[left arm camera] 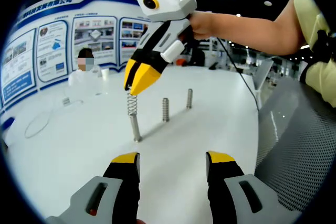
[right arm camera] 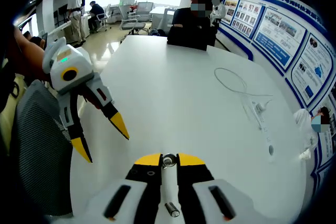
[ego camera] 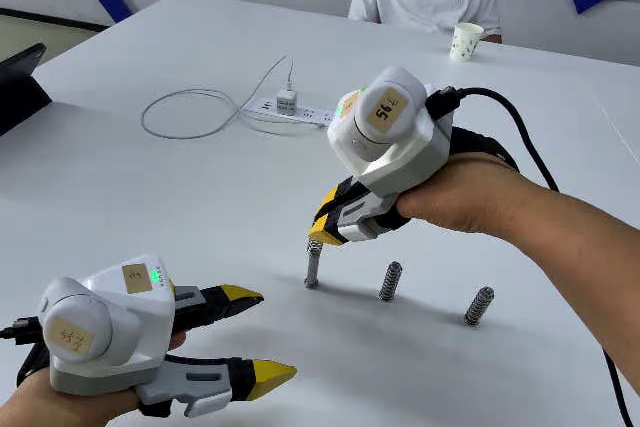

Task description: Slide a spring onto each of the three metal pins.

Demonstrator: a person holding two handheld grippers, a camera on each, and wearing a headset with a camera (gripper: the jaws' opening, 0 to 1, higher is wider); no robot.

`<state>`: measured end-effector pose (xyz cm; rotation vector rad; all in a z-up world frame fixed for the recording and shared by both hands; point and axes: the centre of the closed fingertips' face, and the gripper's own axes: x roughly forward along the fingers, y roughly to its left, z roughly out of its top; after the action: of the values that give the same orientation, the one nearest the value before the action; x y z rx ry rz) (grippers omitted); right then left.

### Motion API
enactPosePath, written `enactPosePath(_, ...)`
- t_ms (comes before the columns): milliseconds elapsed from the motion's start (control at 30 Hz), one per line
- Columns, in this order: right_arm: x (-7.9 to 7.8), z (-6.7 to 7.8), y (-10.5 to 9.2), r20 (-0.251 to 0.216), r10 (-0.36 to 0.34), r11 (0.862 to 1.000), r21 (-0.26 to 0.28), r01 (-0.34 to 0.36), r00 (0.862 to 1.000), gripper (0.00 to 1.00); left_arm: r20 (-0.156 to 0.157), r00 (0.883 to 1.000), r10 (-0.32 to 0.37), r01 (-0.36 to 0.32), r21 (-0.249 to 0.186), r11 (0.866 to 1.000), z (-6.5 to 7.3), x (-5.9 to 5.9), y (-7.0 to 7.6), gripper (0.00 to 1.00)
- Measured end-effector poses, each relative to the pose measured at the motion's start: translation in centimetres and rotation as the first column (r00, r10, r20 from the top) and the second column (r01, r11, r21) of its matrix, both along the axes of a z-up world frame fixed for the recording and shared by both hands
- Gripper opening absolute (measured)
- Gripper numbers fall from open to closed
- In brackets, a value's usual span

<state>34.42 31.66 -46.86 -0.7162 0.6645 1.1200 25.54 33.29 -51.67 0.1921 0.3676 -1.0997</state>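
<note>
two springs are on; the third spring, likely light and bendy, tops the last pin, pinched at its upper coils by the right gripper. the left gripper hangs unclenched nearby.

yellow-tipped right gripper, silvery spring, white table.

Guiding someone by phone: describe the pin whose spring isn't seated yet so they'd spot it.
Three pins stand in a row on the white table. Take the end pin under the right gripper, which pinches a spring at its top. Its lower shaft is bare; the other two are spring-covered.
</note>
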Motion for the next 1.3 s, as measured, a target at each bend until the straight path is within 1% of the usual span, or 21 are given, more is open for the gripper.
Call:
enactPosePath(133, 0.1, -0.4, -0.1, -0.009, 0.0, 1.0, -0.01, 0.0, 1.0, 0.12, 0.0, 1.0, 0.001, -0.001, 0.001, 1.0, 0.0, 0.0, 0.1, 0.51)
enactPosePath(300, 0.3, -0.5, 0.2, -0.018, -0.004, 1.0, -0.003, 0.004, 1.0, 0.12, -0.004, 1.0, 0.002, -0.002, 0.004, 1.0, -0.2, 0.0, 0.2, 0.51)
enactPosePath(333, 0.3, -0.8, 0.1, -0.02, -0.003, 1.0, -0.015, 0.003, 1.0, 0.12, -0.004, 1.0, 0.001, -0.001, 0.003, 1.0, -0.2, 0.0, 0.2, 0.51)
enactPosePath(400, 0.3, -1.2, 0.0, -0.025, -0.005, 1.0, -0.023, 0.004, 1.0, 0.12, -0.003, 1.0, 0.001, -0.001, 0.003, 1.0, -0.2, 0.0, 0.1, 0.51)
enactPosePath(800, 0.3, -3.2, 0.0, -0.05, -0.015, 0.999, -0.045, 0.013, 0.999, 0.12, -0.006, 1.0, 0.008, -0.008, 0.004, 1.0, -0.4, 0.1, 0.3, 0.51)
enactPosePath(1067, 0.4, -4.5, 0.0, -0.063, -0.027, 0.998, -0.056, 0.023, 0.998, 0.12, -0.01, 1.0, 0.015, -0.014, 0.003, 1.0, -0.4, 0.2, 0.4, 0.51)
enactPosePath(1300, 0.5, -5.4, 0.1, -0.078, -0.039, 0.998, -0.058, 0.034, 0.996, 0.12, -0.013, 1.0, 0.018, -0.018, 0.002, 1.0, -0.5, 0.2, 0.4, 0.51)
